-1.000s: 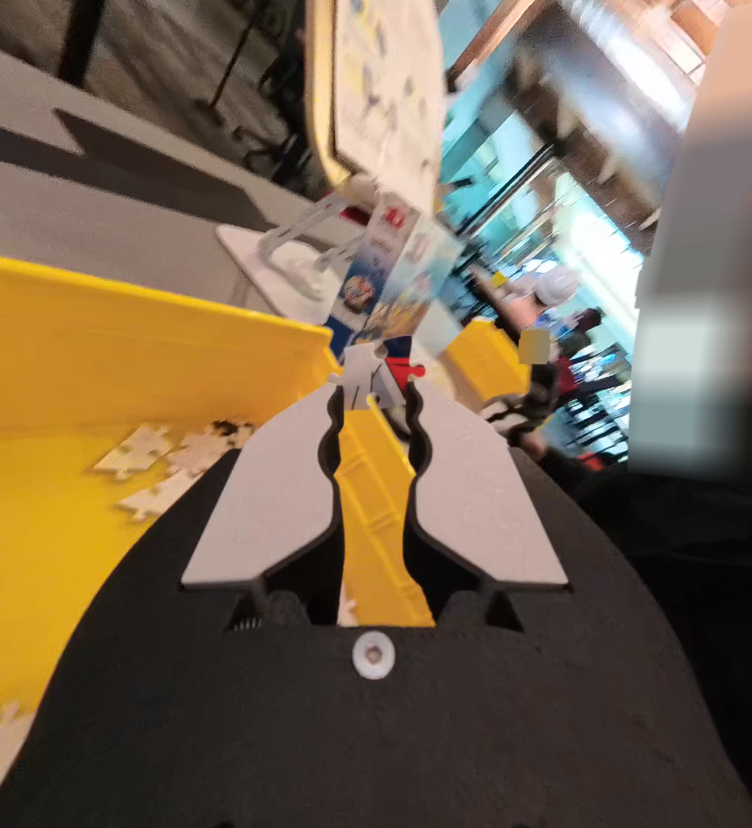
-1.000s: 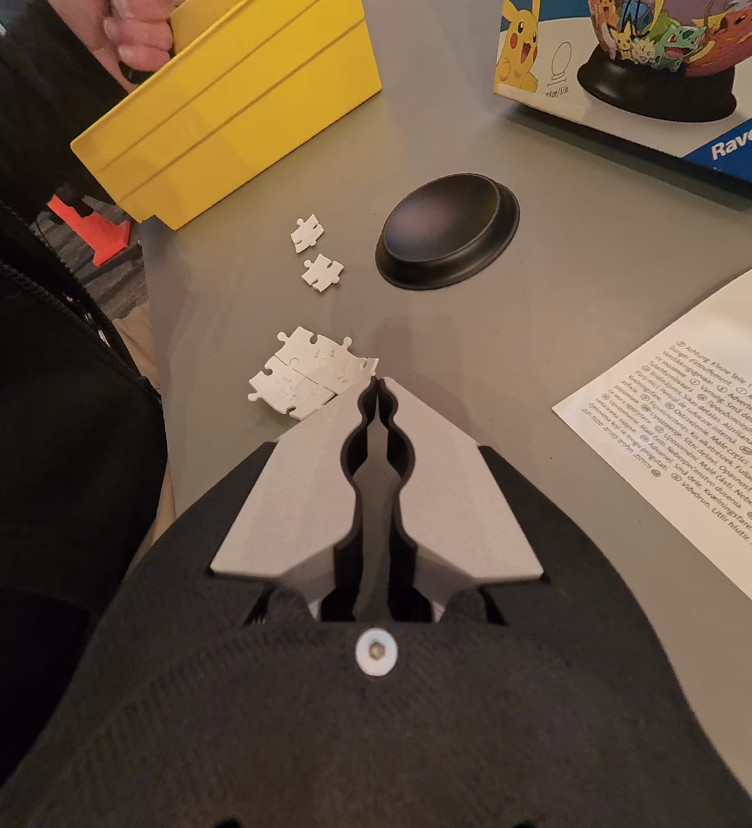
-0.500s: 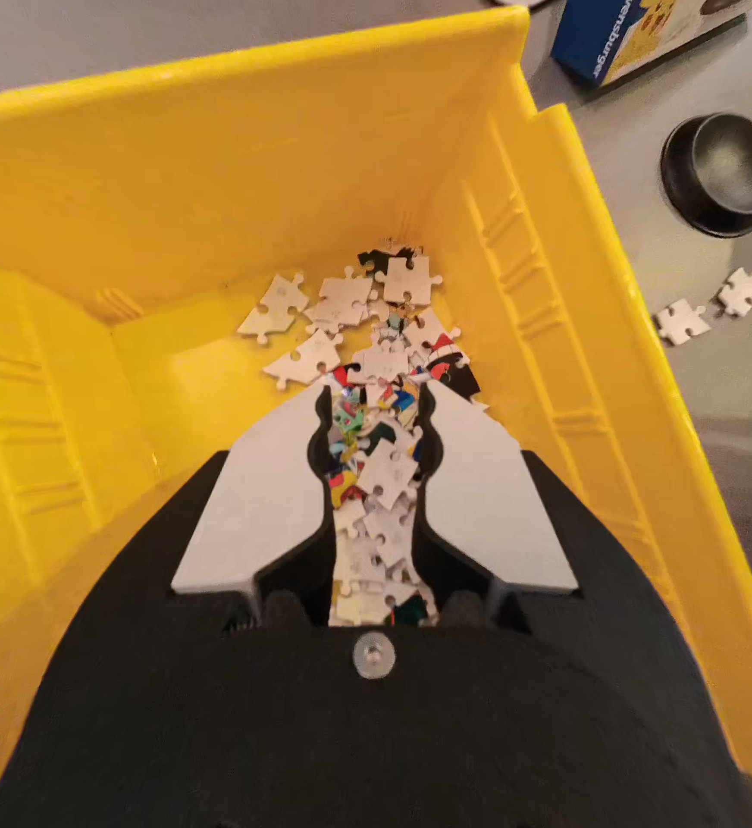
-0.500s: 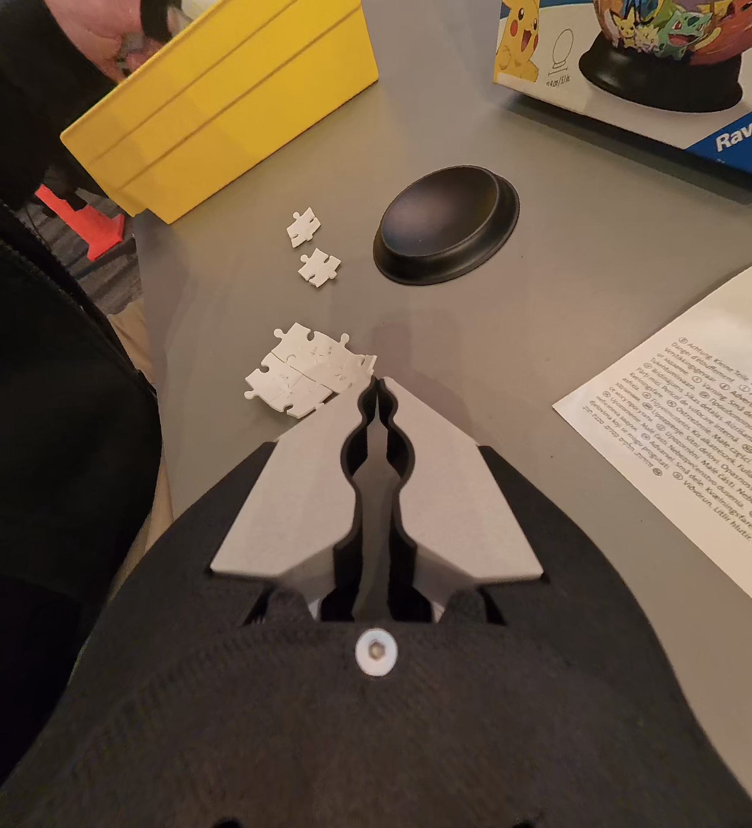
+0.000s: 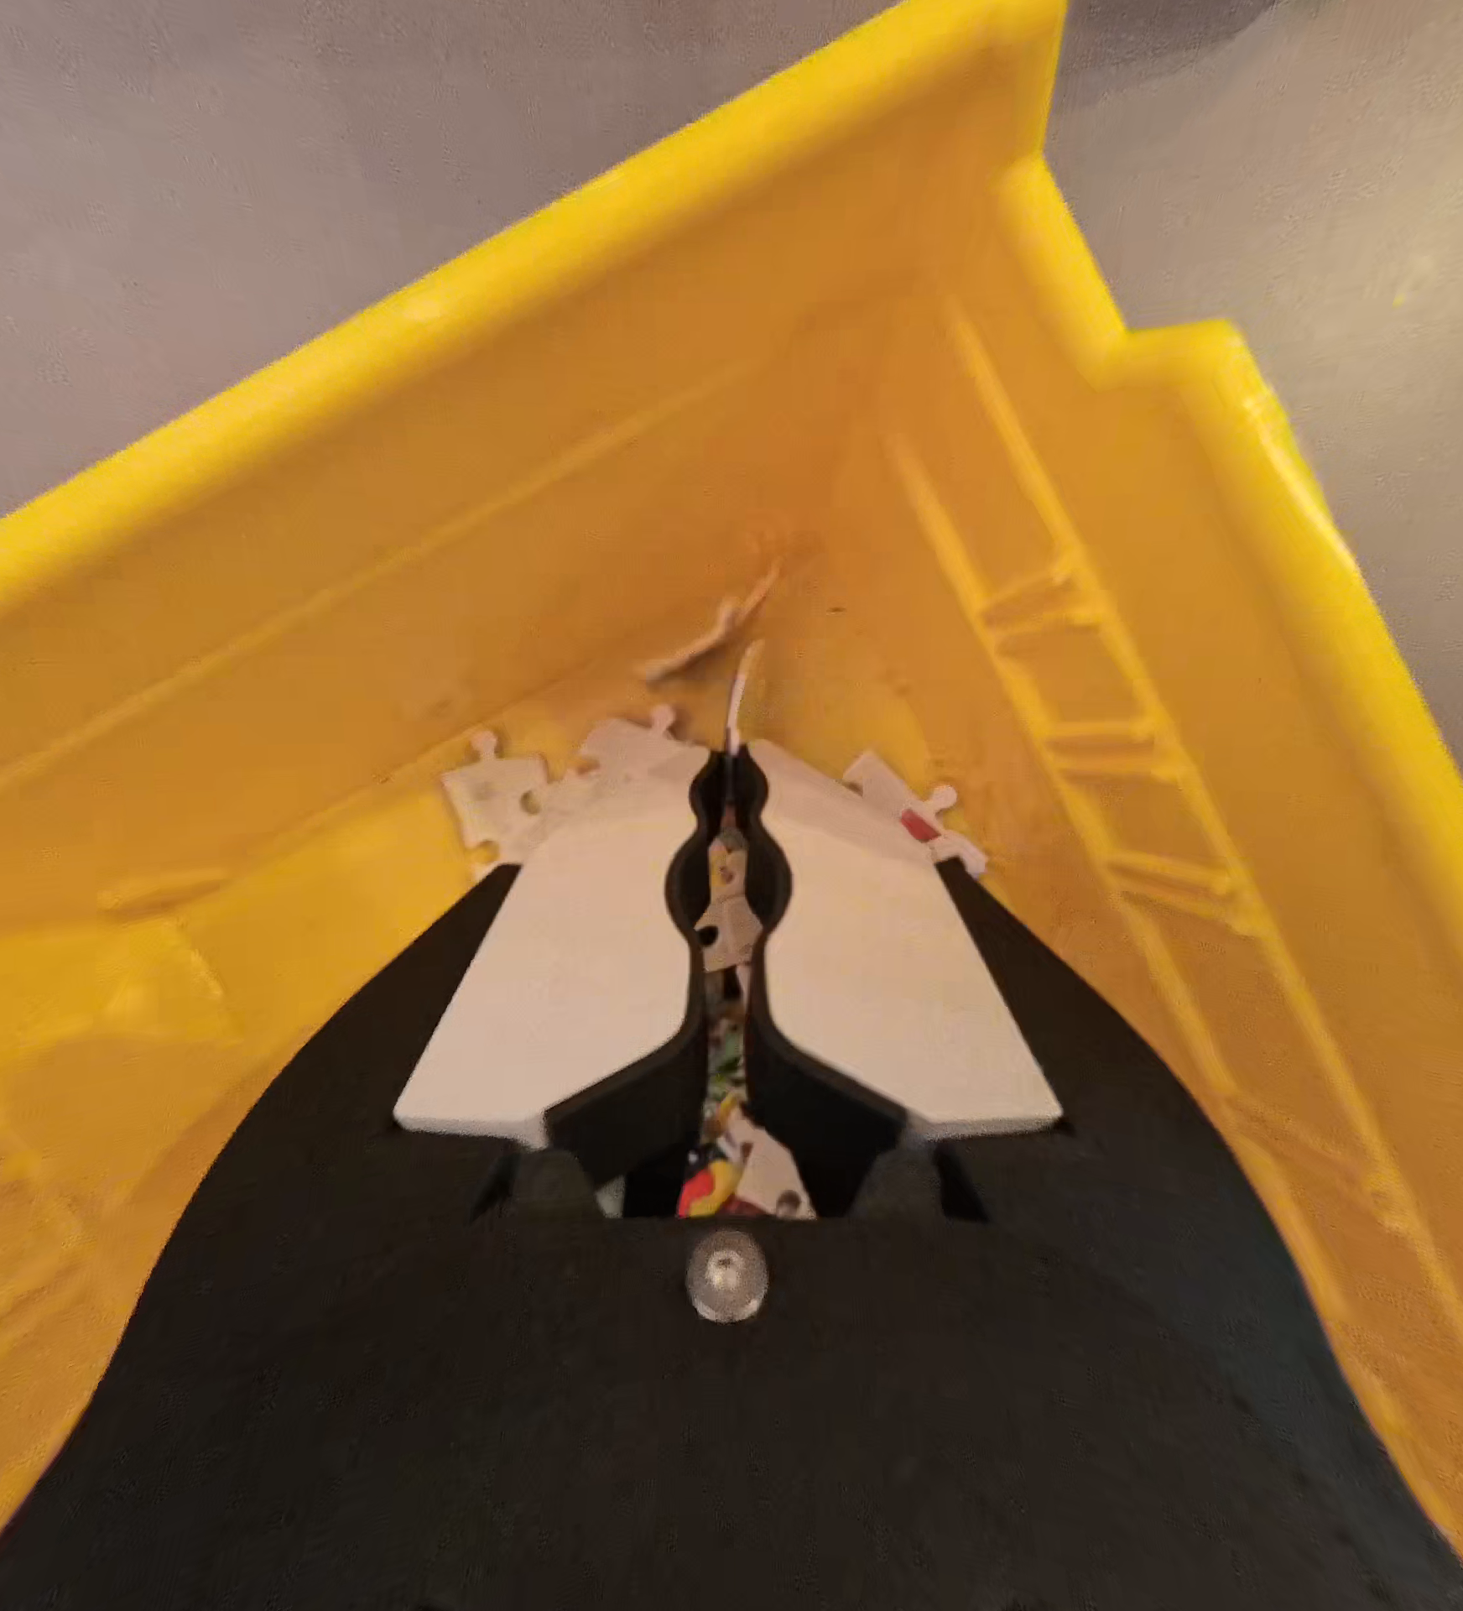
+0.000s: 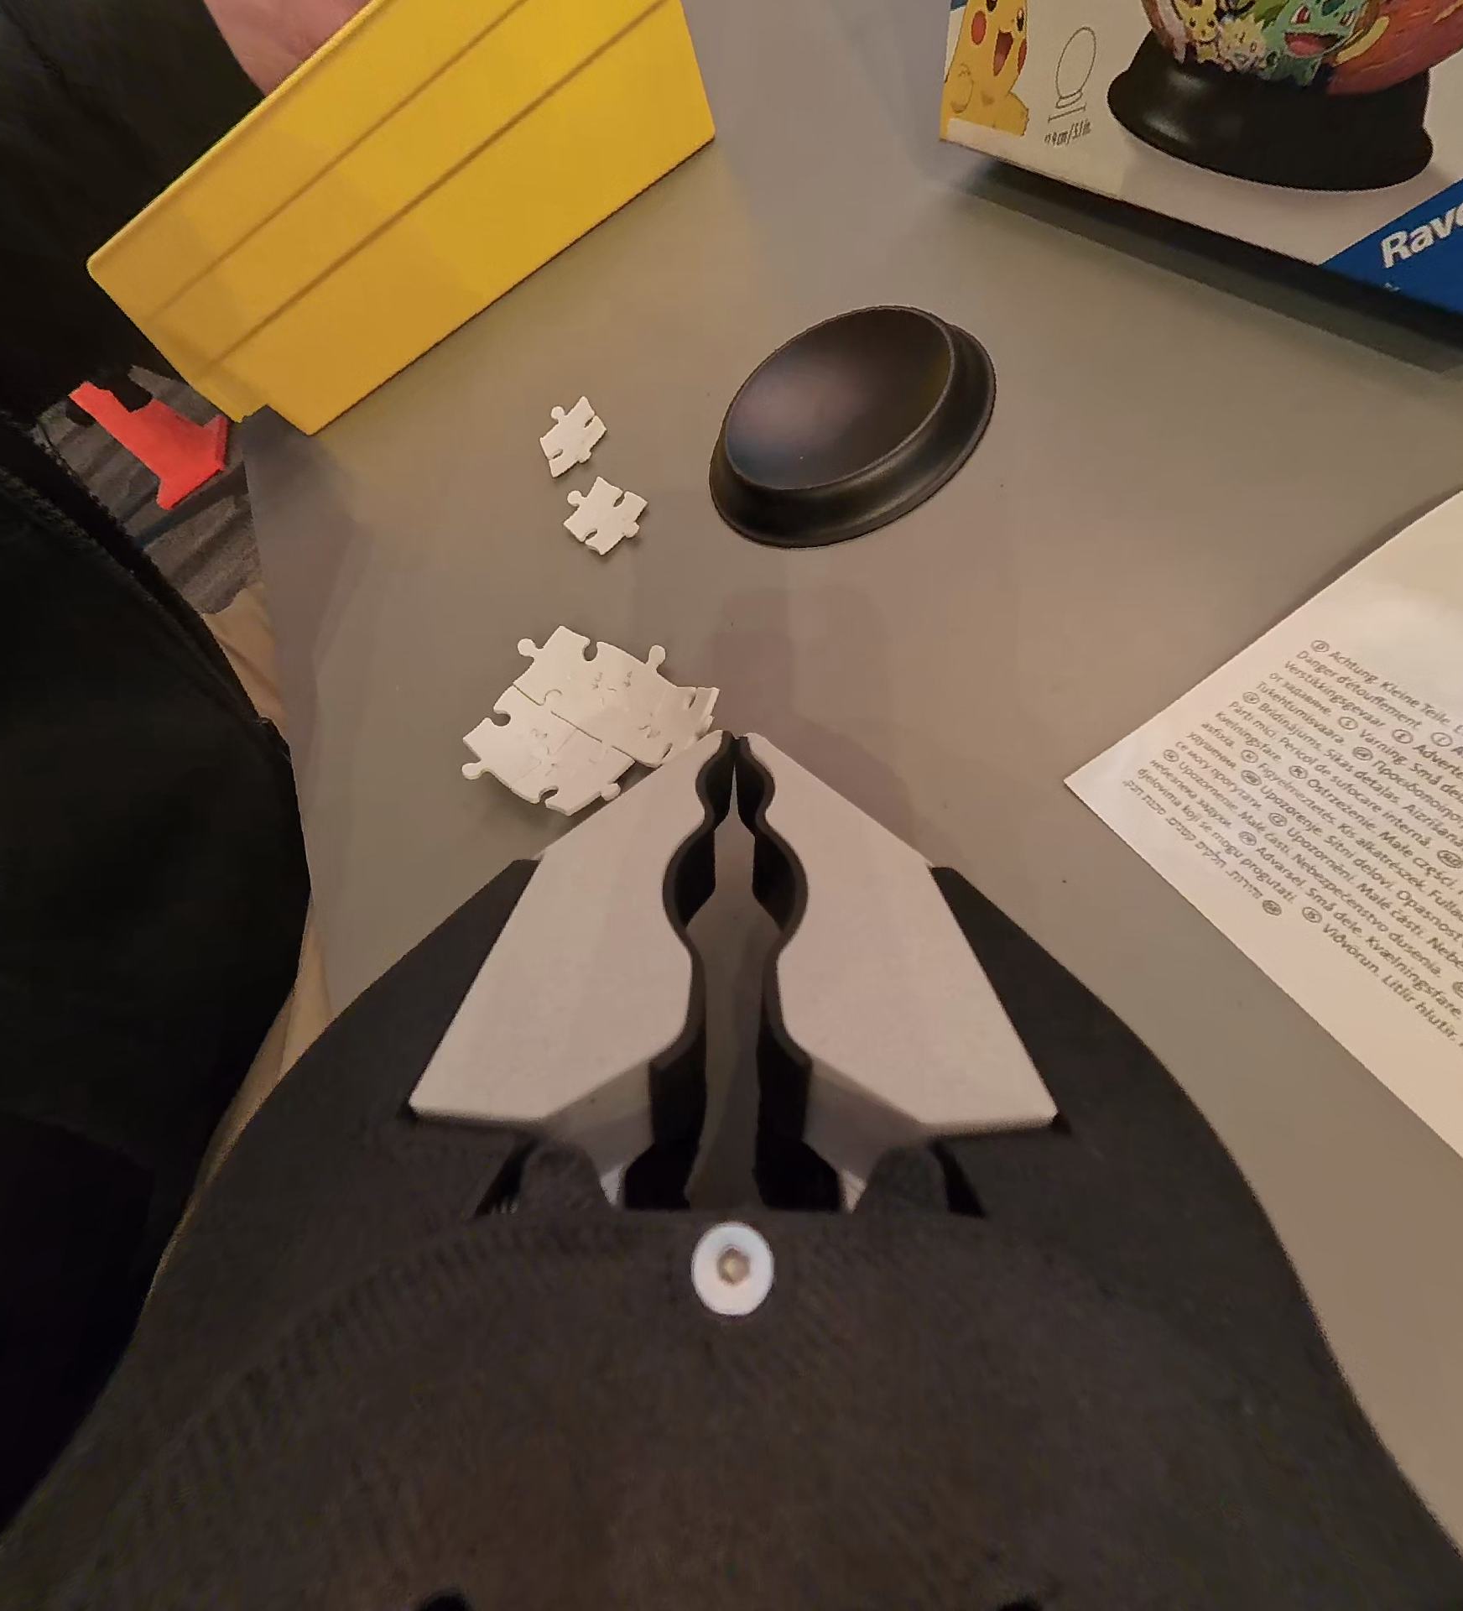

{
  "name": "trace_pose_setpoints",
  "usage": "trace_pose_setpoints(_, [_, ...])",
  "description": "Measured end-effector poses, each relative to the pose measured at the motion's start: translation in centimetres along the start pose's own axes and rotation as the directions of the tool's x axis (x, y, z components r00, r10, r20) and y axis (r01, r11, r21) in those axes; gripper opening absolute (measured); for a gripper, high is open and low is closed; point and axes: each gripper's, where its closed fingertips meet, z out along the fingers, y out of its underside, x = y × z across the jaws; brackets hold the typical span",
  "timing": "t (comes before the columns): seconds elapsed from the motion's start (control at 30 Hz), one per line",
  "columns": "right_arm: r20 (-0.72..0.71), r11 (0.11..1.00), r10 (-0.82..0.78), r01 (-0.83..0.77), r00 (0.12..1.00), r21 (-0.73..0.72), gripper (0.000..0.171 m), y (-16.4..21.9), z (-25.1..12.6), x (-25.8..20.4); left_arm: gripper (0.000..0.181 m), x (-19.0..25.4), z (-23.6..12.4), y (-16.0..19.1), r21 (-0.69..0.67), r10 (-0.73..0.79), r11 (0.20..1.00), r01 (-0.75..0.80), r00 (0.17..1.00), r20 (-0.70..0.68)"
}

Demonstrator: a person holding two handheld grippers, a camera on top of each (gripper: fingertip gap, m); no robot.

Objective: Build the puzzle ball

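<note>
In the left wrist view my left gripper is deep inside the yellow bin, near its far corner. Its jaws are shut on a thin puzzle piece that sticks out edge-on past the tips. Loose white-backed pieces lie around the fingers, and coloured ones show beneath them. In the right wrist view my right gripper is shut and empty, just right of a joined patch of white-backed pieces on the grey table. The black round stand sits beyond it.
Two single white pieces lie between the patch and the yellow bin at the back left. The puzzle box is at the back right and a printed instruction sheet at the right. A dark sleeve fills the left side. Some 40 centimeters of space lies between my two pairs of fingers.
My left gripper has dropped from above the pile into the bin's corner and closed on a piece. The right gripper has barely moved.
</note>
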Motion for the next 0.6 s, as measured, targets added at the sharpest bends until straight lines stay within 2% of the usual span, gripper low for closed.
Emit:
trace_pose_setpoints(0.27, [0.003,1.0,0.003,-0.003,1.0,0.001,0.0,0.0,0.0,0.0,0.002,-4.7,-4.3,4.7,-0.024,-0.143,0.989,0.147,0.982,0.122])
trace_pose_setpoints(0.3, [0.003,1.0,0.003,-0.003,1.0,0.0,0.0,0.0,0.0,0.0,0.004,-4.9,-4.6,5.2,-0.041,-0.175,0.983,0.181,0.978,0.115])
trace_pose_setpoints(0.33, [0.003,1.0,0.002,-0.002,1.0,0.0,0.0,0.0,0.0,0.0,0.02,-5.0,-4.7,5.6,-0.058,-0.193,0.978,0.2,0.975,0.109])
trace_pose_setpoints(0.37, [0.003,1.0,0.003,-0.003,1.0,-0.001,0.0,0.0,0.0,0.0,0.028,-5.0,-4.7,5.3,-0.043,-0.189,0.98,0.194,0.976,0.106])
trace_pose_setpoints(0.47, [0.001,1.0,0.001,-0.001,1.0,-0.001,0.0,0.0,0.0,0.0,0.031,-3.3,-3.8,3.9,-0.041,-0.143,0.989,0.145,0.988,0.052])
trace_pose_setpoints(0.6, [0.001,1.0,0.0,0.0,1.0,0.003,0.0,-0.1,0.0,0.0,0.028,0.0,-1.4,2.7,-0.113,-0.014,0.994,0.012,1.0,-0.016])
